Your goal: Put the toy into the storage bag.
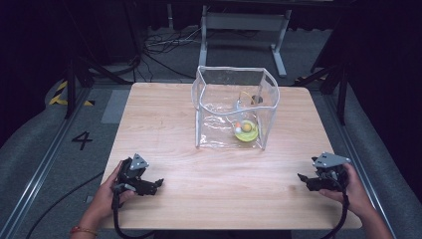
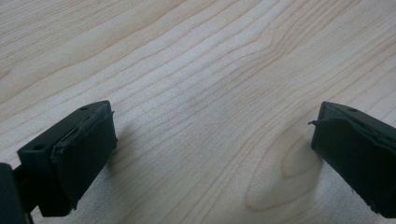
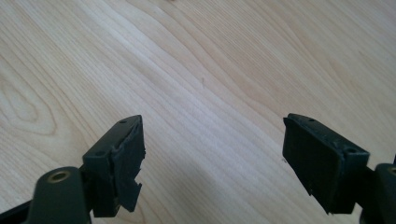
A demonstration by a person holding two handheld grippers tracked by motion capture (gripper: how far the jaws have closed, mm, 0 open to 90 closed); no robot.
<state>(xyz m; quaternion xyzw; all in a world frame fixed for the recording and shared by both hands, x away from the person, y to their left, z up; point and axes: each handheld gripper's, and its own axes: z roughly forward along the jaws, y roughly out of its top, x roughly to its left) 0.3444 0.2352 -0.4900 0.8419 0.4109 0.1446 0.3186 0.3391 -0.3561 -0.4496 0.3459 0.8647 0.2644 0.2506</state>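
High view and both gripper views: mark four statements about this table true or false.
1. The clear plastic bag stands open on the light wooden table. True.
2. The left gripper clamps the bag. False: its jaws stand open over bare wood.
3. Small yellow items lie inside the bag. True.
4. The right gripper is shut. False: its jaws stand apart, nothing between them.

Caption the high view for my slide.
Two open grippers, left gripper and right gripper, rest on the wooden table before a clear bag.
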